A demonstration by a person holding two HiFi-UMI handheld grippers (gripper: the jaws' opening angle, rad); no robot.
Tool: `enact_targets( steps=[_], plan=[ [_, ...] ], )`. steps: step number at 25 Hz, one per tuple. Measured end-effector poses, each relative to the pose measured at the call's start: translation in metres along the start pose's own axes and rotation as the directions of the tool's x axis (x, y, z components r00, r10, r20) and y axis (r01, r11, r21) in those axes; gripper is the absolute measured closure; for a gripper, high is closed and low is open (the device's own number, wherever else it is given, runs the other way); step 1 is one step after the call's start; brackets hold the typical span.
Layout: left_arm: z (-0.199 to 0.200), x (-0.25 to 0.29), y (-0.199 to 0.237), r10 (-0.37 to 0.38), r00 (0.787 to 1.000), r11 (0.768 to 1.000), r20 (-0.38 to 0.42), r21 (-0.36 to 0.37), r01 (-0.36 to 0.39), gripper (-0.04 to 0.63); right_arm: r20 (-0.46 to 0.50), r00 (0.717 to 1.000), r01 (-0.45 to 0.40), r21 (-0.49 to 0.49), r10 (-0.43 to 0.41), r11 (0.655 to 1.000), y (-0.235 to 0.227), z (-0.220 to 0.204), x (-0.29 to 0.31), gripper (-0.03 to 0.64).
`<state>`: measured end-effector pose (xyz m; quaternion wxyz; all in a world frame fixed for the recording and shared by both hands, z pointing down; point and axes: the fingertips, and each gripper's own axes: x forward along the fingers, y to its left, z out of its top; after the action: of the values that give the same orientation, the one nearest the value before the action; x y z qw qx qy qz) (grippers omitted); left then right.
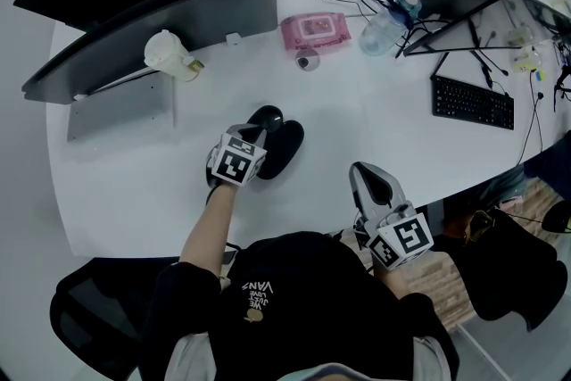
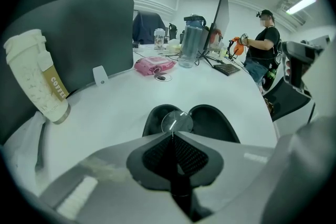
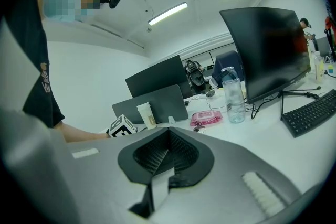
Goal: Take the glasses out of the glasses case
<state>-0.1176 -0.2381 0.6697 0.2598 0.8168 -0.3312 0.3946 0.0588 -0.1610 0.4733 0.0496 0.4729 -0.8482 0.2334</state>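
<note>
Now my left gripper (image 2: 172, 134) pinches the thin-rimmed, clear-lensed glasses (image 2: 177, 121) by one lens, just above the open black clamshell glasses case (image 2: 212, 119) at centre frame, so they can lift free; my right gripper (image 3: 167, 136), pressed together on nothing, idles at the lower-right edge of the white table (image 1: 134, 192)

An office: white desk (image 1: 357, 129), monitors (image 3: 268, 50), a keyboard (image 1: 473, 103), strip lights (image 3: 167, 13) overhead.

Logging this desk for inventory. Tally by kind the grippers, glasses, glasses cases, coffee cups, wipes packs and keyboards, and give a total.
Grippers: 2, left gripper and right gripper
glasses: 1
glasses case: 1
coffee cup: 1
pink wipes pack: 1
keyboard: 1
Total: 7
</note>
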Motion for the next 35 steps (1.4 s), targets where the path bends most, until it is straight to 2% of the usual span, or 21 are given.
enact_targets(
  steps=[11,24,35],
  plan=[
    [0.004,-0.012,0.000,0.013,0.999,1.000,0.044,-0.015,-0.013,0.586,0.009,1.000,-0.011,-0.006,0.011,1.000,0.006,0.001,0.000,0.615],
    [0.014,-0.033,-0.007,0.035,0.993,0.999,0.114,0.011,-0.037,0.586,0.036,0.999,-0.021,-0.035,0.022,0.999,0.014,0.007,-0.011,0.615],
    [0.032,-0.070,-0.018,0.074,0.972,0.997,0.222,0.021,-0.080,0.586,0.071,0.997,-0.031,-0.060,0.035,0.998,0.027,0.012,-0.028,0.615]
  ],
)
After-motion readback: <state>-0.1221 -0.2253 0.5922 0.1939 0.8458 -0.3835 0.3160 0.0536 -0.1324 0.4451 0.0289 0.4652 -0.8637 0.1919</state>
